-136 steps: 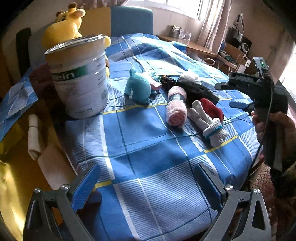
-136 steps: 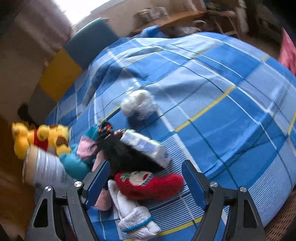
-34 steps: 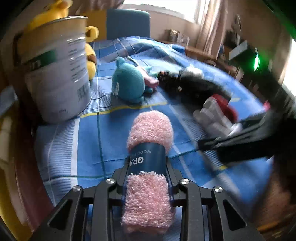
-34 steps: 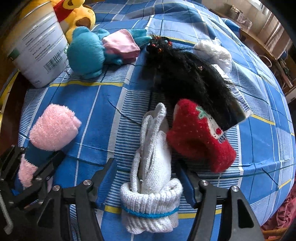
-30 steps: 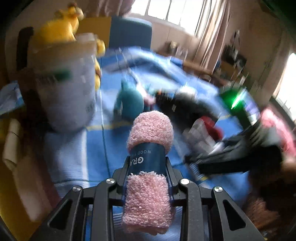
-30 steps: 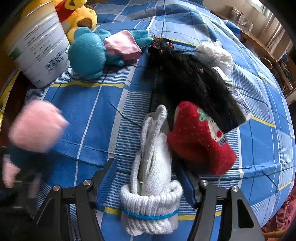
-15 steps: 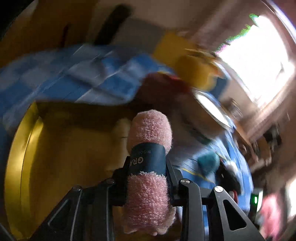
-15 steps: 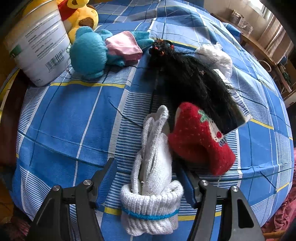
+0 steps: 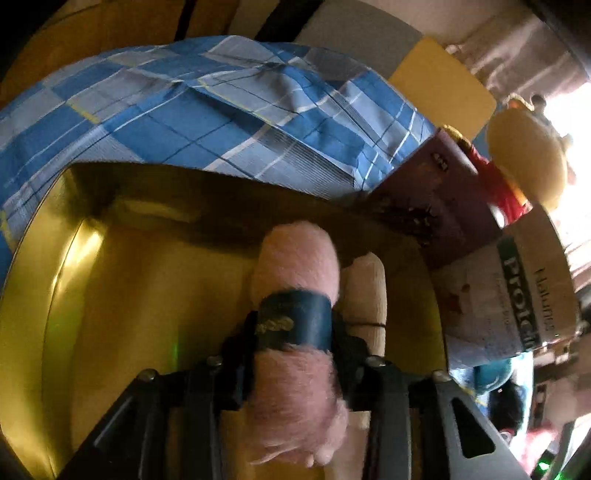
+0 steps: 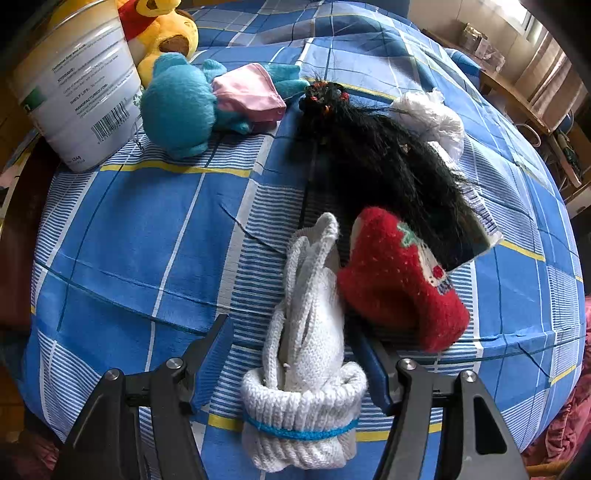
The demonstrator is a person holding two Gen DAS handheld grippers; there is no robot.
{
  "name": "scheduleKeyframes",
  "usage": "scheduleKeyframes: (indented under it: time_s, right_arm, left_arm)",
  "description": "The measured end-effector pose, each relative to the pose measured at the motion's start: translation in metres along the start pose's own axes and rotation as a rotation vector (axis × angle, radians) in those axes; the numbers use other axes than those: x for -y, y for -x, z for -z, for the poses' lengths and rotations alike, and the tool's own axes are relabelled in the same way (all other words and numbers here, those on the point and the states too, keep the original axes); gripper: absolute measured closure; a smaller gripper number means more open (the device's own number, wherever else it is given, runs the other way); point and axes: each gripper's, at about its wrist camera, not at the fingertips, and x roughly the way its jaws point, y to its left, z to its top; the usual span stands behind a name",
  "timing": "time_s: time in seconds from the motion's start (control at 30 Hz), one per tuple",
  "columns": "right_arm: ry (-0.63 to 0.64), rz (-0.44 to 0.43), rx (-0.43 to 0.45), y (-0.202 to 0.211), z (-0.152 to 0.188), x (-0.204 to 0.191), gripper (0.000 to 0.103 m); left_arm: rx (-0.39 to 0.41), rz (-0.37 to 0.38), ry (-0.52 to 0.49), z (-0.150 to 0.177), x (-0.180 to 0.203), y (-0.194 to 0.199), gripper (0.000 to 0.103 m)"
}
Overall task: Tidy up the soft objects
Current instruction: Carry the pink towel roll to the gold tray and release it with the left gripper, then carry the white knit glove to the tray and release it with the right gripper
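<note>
My left gripper (image 9: 293,328) is shut on a pink fluffy roll with a dark blue band (image 9: 295,280). It holds the roll inside a gold tin tray (image 9: 66,258), beside a cream cloth roll (image 9: 365,291) that lies there. My right gripper (image 10: 295,332) is open, its jaws either side of a bundle of white knit gloves (image 10: 306,369) on the blue checked cloth (image 10: 147,240). A red strawberry-pattern knit piece (image 10: 399,280), a black hair piece (image 10: 376,162), a turquoise plush (image 10: 177,110) and a yellow plush (image 10: 162,26) lie beyond.
A white protein tin (image 10: 74,81) stands at the cloth's left edge, next to the tray; it also shows in the left wrist view (image 9: 517,295). A white fluffy ball (image 10: 432,118) lies behind the hair piece. A maroon box (image 9: 436,199) leans by the tray.
My left gripper took the pink roll off the cloth, swung left with it and lowered it into the gold tray. My right gripper has stayed open around the white gloves.
</note>
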Motion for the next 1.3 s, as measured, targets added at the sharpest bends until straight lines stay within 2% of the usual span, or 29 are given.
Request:
scheduleKeyframes:
  time_s: [0.03, 0.1, 0.13, 0.3, 0.37, 0.43, 0.53, 0.63, 0.77, 0.93, 1.03, 1.17, 1.3]
  right_arm:
    - [0.0, 0.0, 0.0, 0.0, 0.0, 0.0, 0.037]
    - [0.0, 0.0, 0.001, 0.0, 0.0, 0.0, 0.037]
    - [0.0, 0.0, 0.002, 0.0, 0.0, 0.0, 0.037]
    - [0.005, 0.002, 0.012, 0.0, -0.002, -0.001, 0.039]
    - [0.012, -0.002, 0.023, 0.003, -0.003, -0.004, 0.047]
    - [0.023, -0.001, 0.032, 0.006, -0.004, -0.007, 0.064]
    - [0.033, 0.007, 0.027, 0.011, -0.006, -0.01, 0.074]
    - [0.047, 0.023, 0.027, 0.023, -0.011, -0.013, 0.077]
    - [0.072, 0.005, 0.094, 0.062, -0.03, -0.018, 0.077]
    - [0.069, -0.003, 0.174, 0.098, -0.087, -0.022, 0.077]
    - [0.045, 0.025, 0.214, 0.107, -0.138, -0.026, 0.077]
    - [0.016, 0.101, 0.268, 0.122, -0.226, -0.039, 0.077]
    - [0.017, 0.187, 0.371, 0.156, -0.3, -0.069, 0.077]
  left_arm:
    - [0.009, -0.014, -0.004, 0.0, 0.0, 0.001, 0.053]
    - [0.029, -0.006, -0.023, 0.001, 0.002, 0.007, 0.039]
    - [0.04, -0.013, -0.036, 0.001, 0.003, 0.009, 0.035]
    - [0.103, -0.064, -0.111, 0.013, 0.003, 0.039, 0.032]
    - [0.114, -0.048, -0.13, 0.023, -0.002, 0.054, 0.032]
    - [0.122, -0.034, -0.162, 0.033, -0.005, 0.065, 0.032]
    - [0.123, -0.016, -0.217, 0.04, -0.008, 0.073, 0.032]
    - [0.127, -0.001, -0.235, 0.048, -0.014, 0.085, 0.032]
    - [0.135, 0.012, -0.258, 0.055, -0.017, 0.094, 0.031]
    - [0.149, 0.026, -0.292, 0.062, -0.016, 0.101, 0.03]
    - [0.152, 0.041, -0.299, 0.064, -0.017, 0.105, 0.03]
    - [0.166, 0.053, -0.312, 0.065, -0.019, 0.113, 0.03]
    - [0.183, 0.061, -0.326, 0.066, -0.021, 0.122, 0.029]
